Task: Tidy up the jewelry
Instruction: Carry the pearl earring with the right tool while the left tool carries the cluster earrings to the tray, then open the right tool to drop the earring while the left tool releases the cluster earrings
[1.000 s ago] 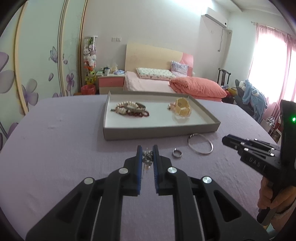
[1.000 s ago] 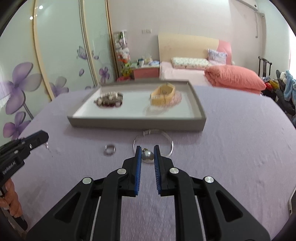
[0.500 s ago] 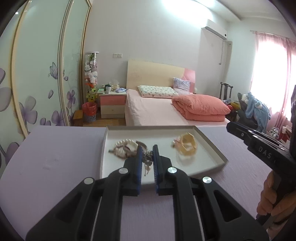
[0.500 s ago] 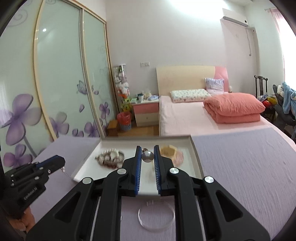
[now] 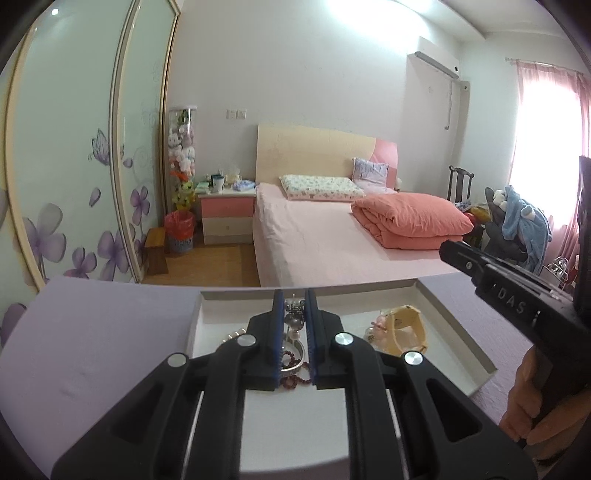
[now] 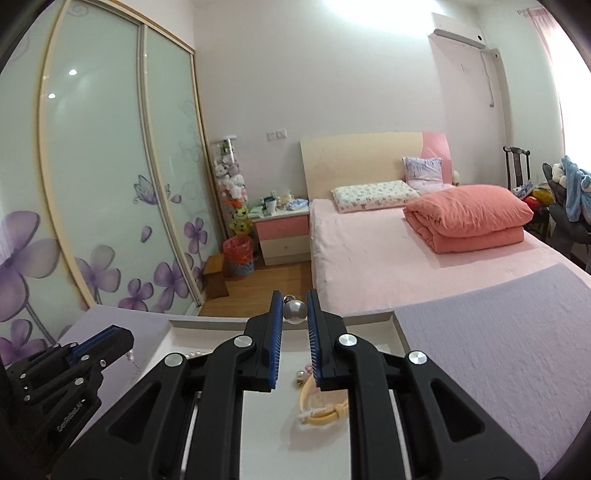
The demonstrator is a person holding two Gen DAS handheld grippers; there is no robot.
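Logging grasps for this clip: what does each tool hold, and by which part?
Right tool: pearl earring, pinched across its bead. Left tool: dangling earring, gripped near its top.

Daylight is flooding my room from the curtained window (image 5: 546, 122) on the right, which is blowing out to near white and washing the pink curtain pale. A ceiling glare (image 6: 369, 7) is bleaching the top of both views. Small lamp reflections are glinting on the frosted wardrobe doors (image 6: 92, 155). My lenses are bending those doors into arcs and darkening every corner to black. The far bed (image 5: 332, 236) is staying fairly sharp, while my own black tool frames, close to the lens, are looking soft and casting only faint shadows.
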